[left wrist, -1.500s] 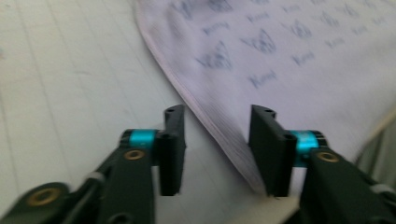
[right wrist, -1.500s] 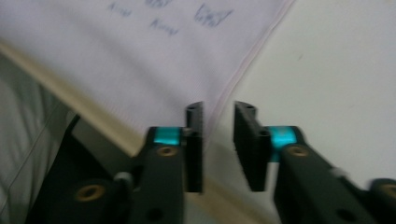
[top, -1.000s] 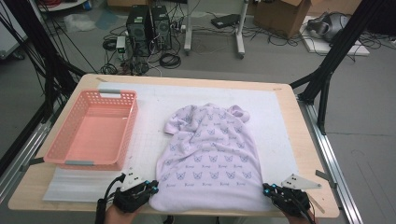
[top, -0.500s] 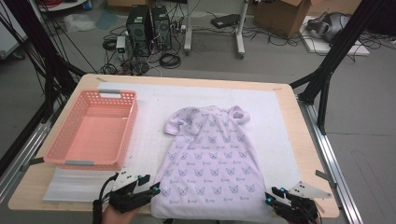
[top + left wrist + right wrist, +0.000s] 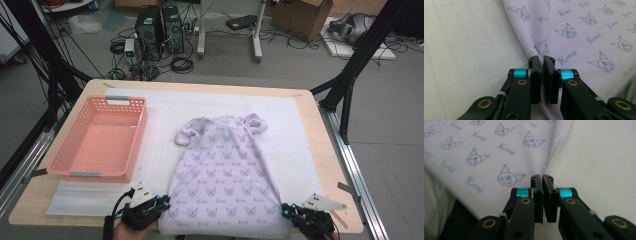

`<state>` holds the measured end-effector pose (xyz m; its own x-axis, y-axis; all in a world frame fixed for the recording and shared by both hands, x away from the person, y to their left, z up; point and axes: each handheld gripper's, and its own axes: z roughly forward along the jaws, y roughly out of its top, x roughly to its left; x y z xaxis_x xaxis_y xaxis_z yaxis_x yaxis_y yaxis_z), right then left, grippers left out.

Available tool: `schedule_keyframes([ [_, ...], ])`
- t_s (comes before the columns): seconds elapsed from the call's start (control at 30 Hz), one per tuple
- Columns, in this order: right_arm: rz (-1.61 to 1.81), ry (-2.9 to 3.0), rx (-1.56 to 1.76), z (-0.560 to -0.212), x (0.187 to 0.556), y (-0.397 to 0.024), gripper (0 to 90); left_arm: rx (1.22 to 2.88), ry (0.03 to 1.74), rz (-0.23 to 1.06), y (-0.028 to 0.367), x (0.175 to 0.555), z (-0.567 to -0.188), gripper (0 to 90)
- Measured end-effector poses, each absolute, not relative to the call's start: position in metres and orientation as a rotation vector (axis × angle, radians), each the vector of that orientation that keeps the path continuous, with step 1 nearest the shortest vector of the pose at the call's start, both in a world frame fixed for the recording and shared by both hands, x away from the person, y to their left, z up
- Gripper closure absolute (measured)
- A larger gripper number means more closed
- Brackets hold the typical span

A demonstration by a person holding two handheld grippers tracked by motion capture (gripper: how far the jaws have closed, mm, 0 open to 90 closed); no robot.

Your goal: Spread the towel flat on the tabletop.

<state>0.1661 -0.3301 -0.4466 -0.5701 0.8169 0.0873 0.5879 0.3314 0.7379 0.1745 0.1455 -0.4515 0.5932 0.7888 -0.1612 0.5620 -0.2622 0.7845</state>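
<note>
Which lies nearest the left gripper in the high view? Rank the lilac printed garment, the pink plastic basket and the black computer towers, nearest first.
From the left gripper:
1. Lilac printed garment, its hem corner at the jaws.
2. Pink plastic basket, on the table's left side.
3. Black computer towers, on the floor beyond the table.

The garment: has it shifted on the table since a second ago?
Yes. The garment has slid toward the near table edge; its collar lies farther from the far edge.
</note>
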Motion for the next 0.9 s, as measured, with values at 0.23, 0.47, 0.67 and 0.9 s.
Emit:
schedule_keyframes([
  [0.23, 1.137, 2.290, 1.252, -0.443, 0.151, -0.329, 69.0, 1.856, 1.058, 0.354, 0.150, 0.177, -0.442, 54.0],
  [0.47, 1.120, 2.191, 1.301, -0.440, 0.199, -0.316, 68.6, 1.846, 1.107, 0.349, 0.137, 0.228, -0.445, 53.9],
  [0.67, 1.089, 2.237, 1.324, -0.449, 0.225, -0.303, 85.6, 1.939, 1.091, 0.388, 0.124, 0.232, -0.453, 84.0],
  [0.9, 1.060, 2.295, 1.269, -0.445, 0.186, -0.313, 86.4, 1.959, 1.059, 0.356, 0.136, 0.195, -0.452, 84.5],
])
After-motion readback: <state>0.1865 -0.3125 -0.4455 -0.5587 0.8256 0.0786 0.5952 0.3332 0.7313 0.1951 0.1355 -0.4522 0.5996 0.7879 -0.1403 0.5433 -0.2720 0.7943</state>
